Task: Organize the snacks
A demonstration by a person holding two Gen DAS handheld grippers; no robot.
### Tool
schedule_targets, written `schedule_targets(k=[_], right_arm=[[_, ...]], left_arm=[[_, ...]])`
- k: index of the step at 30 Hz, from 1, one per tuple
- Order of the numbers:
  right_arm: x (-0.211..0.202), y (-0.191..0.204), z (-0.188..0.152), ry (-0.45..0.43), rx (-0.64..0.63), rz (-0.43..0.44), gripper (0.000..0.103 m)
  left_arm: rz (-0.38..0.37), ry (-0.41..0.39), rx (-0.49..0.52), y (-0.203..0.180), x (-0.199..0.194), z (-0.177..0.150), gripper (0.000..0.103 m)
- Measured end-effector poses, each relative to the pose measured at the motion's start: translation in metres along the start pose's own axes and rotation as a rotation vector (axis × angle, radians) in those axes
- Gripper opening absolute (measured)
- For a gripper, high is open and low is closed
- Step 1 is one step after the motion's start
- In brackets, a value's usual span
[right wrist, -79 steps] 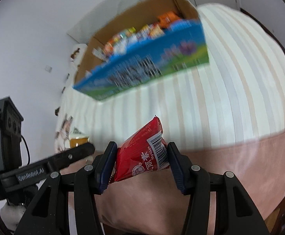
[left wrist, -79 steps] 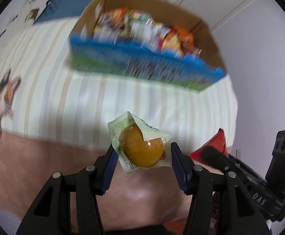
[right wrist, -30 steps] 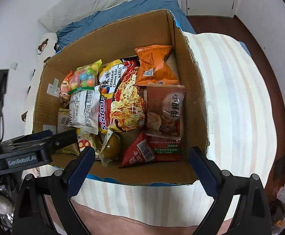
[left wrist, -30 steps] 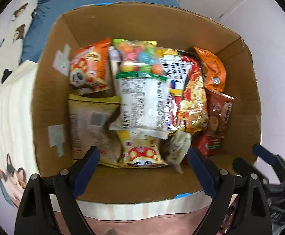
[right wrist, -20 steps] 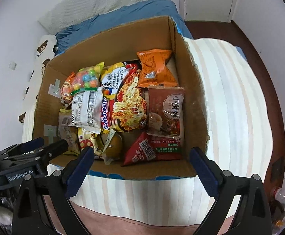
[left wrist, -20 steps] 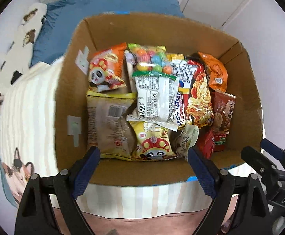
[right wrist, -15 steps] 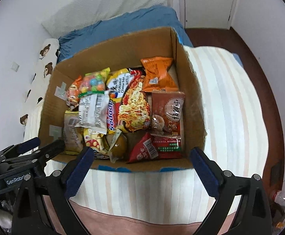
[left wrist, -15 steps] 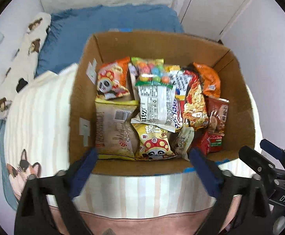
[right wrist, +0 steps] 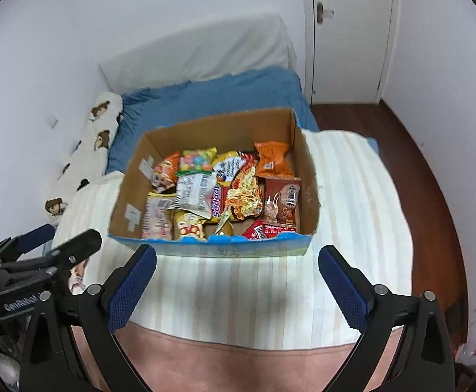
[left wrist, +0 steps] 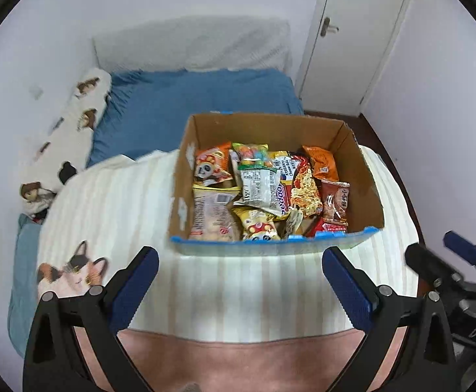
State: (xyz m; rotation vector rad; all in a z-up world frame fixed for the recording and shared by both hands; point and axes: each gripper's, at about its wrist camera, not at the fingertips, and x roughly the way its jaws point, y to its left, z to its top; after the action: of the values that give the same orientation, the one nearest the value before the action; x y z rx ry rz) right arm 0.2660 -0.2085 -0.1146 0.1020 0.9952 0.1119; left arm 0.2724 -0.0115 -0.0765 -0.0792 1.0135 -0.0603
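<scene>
- Sitting on the striped blanket (left wrist: 113, 215) of the bed, the cardboard box (left wrist: 362, 176) has a blue front edge and stands open at the top.
- Snacks (left wrist: 264, 192) fill it in bright, overlapping packets: orange, yellow, red, brown, and one clear bag of coloured candies (left wrist: 252, 153).
- Left gripper (left wrist: 239, 289) hangs above the blanket just before the box, jaws spread wide with nothing between them.
- Right gripper (right wrist: 238, 289) does likewise, wide apart and empty.
</scene>
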Motion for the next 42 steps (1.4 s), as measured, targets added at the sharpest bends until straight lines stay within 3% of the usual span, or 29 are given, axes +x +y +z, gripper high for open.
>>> schedule_targets(k=[9, 23, 31, 42], right_arm=[[-0.087, 0.010, -0.047, -0.117, -0.030, 0.000, 0.102], [-0.176, 0.014, -0.098, -0.226, -0.046, -0.023, 0.102], [-0.185, 0.011, -0.099, -0.244, -0.049, -0.022, 0.103], [-0.144, 0.004, -0.075, -0.257, -0.036, -0.083, 0.103]], left_arm=[[0.035, -0.122, 0.022, -0.007, -0.075, -0.051, 0.103], [0.010, -0.190, 0.014, -0.009, -0.139, -0.093, 0.103], [0.033, -0.217, 0.011, -0.010, -0.147, -0.096, 0.103], [0.095, -0.224, 0.014, -0.011, -0.113, -0.071, 0.103]])
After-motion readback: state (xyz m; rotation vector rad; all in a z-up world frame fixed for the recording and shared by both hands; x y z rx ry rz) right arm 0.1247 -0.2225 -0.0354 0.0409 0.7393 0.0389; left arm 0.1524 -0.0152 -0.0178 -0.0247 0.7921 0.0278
